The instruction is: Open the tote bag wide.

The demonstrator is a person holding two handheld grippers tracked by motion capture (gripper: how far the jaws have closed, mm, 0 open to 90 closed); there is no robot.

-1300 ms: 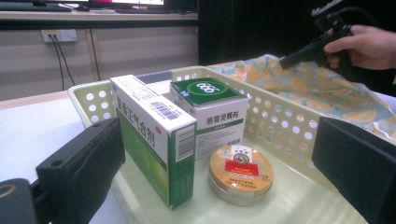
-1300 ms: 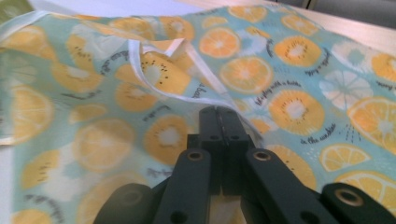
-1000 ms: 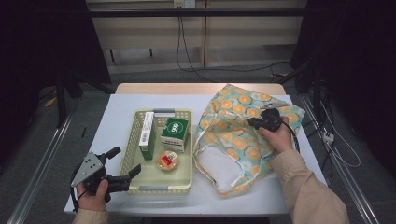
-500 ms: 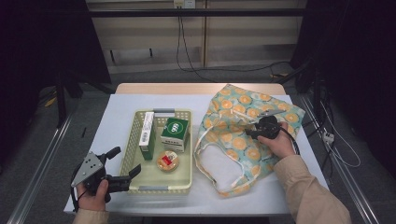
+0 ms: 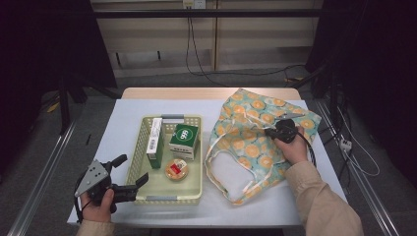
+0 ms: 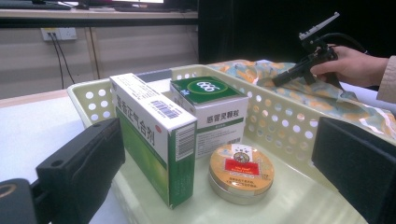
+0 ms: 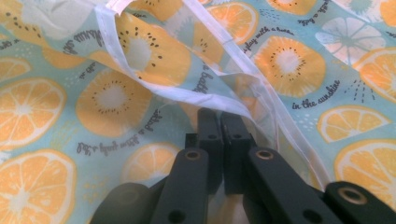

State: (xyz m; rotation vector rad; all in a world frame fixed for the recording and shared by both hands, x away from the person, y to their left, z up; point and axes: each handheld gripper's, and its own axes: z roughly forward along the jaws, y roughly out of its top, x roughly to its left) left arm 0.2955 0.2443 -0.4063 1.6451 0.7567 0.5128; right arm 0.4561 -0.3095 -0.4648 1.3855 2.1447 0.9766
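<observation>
My right gripper [image 7: 219,122] has just closed its jaws together on the fruit-print bag's [image 5: 255,142] rim at the table's three o'clock, so I can lift it open, while my left gripper [image 5: 129,172] waits, jaws apart

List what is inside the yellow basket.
The yellow basket holds a tall green-and-white box, a green-topped white box and a round tin with a red label. Whatever lies under the boxes is covered.
</observation>
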